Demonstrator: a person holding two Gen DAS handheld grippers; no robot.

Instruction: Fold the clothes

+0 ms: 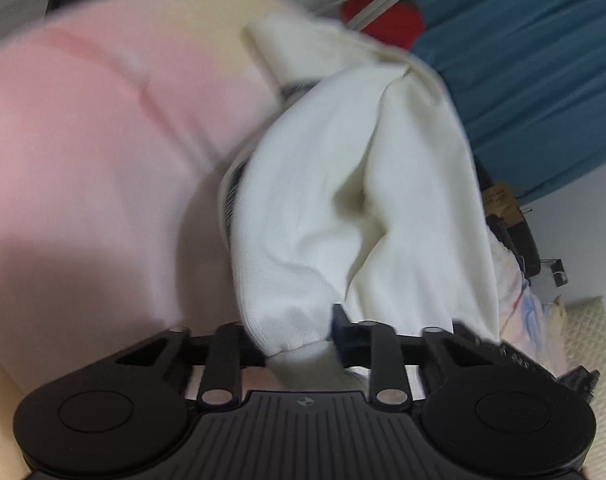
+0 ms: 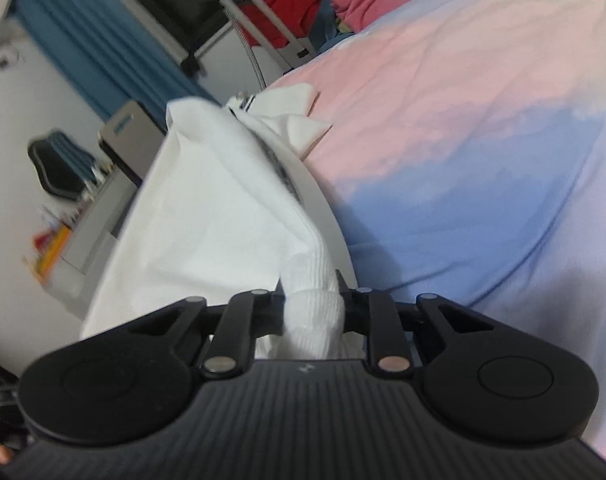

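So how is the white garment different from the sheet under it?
The white garment is plain white; the sheet is blotched pink, blue and pale lilac. The garment is bunched and lifted off the bed, pinched by the left gripper and the right gripper; the sheet lies spread with only light wrinkles. Both are soft fabric.

Beneath my tools spreads a bedsheet (image 2: pixel 443 128) banded pink, blue and pale lilac. A blue curtain (image 1: pixel 535 64) hangs behind, with a red cloth (image 2: pixel 287 4) draped over a metal rack (image 2: pixel 259 12). A grey cabinet (image 2: pixel 99 216) stands against the wall.
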